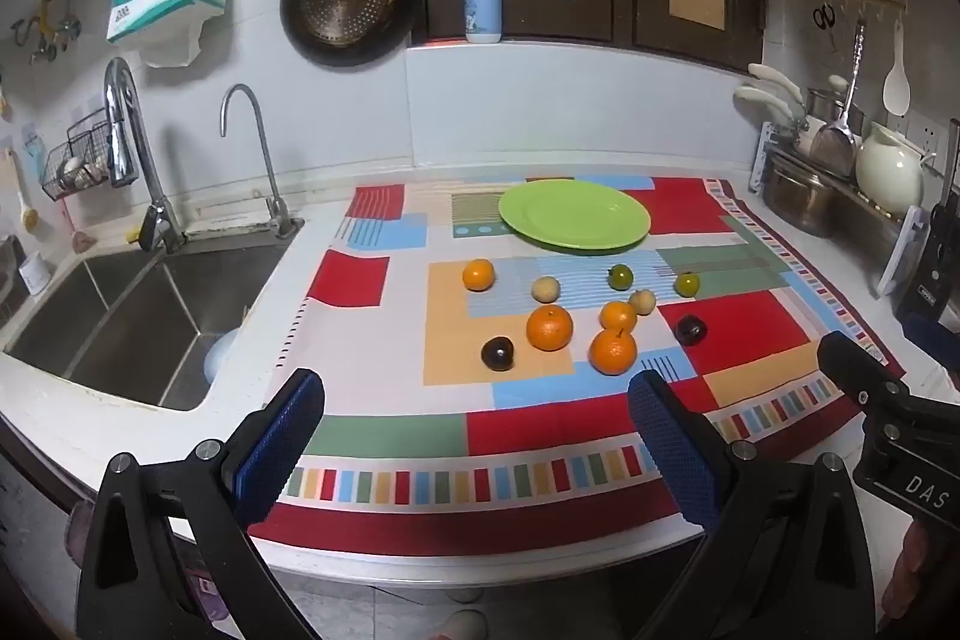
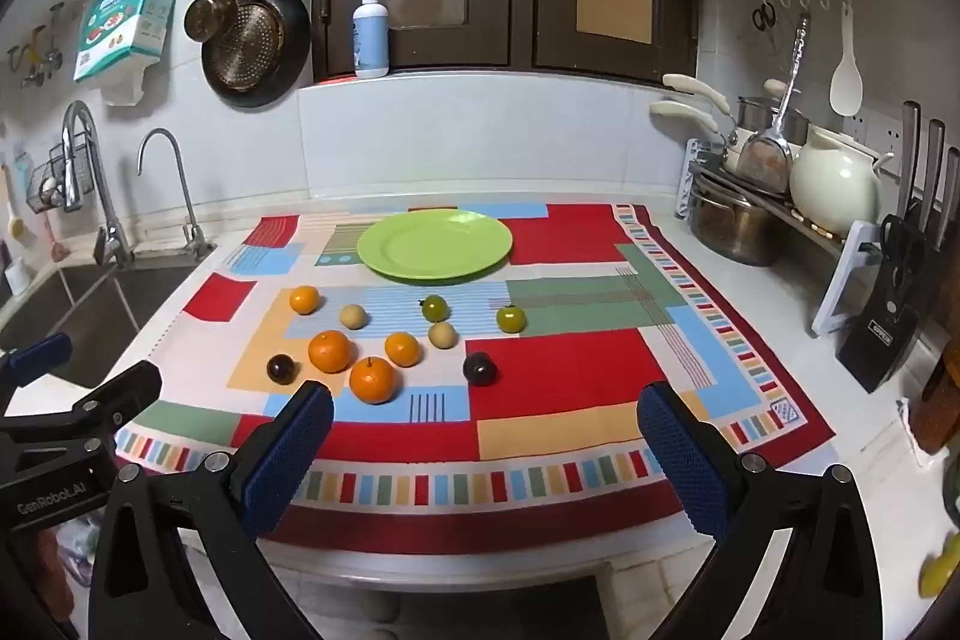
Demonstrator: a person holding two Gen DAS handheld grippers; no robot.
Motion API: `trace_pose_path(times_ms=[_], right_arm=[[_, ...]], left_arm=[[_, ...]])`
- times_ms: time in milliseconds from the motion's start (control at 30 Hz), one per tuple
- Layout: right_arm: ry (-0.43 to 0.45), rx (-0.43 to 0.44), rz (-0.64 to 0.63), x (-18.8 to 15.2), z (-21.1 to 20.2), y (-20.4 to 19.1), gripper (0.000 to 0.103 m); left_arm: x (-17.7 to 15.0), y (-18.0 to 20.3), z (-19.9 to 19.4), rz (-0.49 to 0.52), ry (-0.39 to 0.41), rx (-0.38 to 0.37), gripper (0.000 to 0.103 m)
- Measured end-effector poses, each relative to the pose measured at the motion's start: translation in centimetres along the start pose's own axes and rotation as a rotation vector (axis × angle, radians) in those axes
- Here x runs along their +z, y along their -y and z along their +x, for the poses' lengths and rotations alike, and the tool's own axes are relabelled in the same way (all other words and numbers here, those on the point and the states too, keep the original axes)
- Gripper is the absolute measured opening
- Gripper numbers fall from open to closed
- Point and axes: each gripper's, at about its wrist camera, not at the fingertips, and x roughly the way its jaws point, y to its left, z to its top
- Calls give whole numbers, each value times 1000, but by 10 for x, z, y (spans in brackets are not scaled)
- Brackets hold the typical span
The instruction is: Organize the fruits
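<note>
Green plate (image 2: 434,244) (bare) sits beyond scattered fruits (image 2: 372,340), near cloth's (image 2: 558,358) far edge.

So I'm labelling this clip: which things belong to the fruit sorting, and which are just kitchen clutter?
Job: oranges, green fruits, pale fruits, dark fruits, green plate.

Clutter: soap bottle, hanging pans, knife block, sink, white jug.

"DAS" on the right tool (image 1: 864,388), "GenRobot.AI" on the left tool (image 2: 78,376), both in white on black housing
</note>
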Motion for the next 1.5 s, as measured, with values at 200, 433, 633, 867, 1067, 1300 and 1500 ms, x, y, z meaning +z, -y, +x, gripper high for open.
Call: trace_pose_path(times_ms=[200,433,633,867,1067,1300,1500], right_arm=[[-2,0,-2,-1,-2,-1,102],[2,-2,-4,-1,-5,-4,102],[4,1,-4,-1,-4,-3,102],[6,0,-2,1,-7,-3,102],[4,7,-2,0,-3,-3,102],[5,12,-2,1,-2,-3,102],[4,15,-1,2,-1,-4,102]], left_arm=[[1,-6,-4,-2,-3,3,103],[-2,-3,-3,8,-7,1,103],[-1,-4,-4,9,-9,-5,103],[0,-4,-5,11,-2,5,103],[1,-4,-5,10,-1,11,103],[2,-5,-5,10,1,12,103],[2,-3,-7,13,5,12,103]])
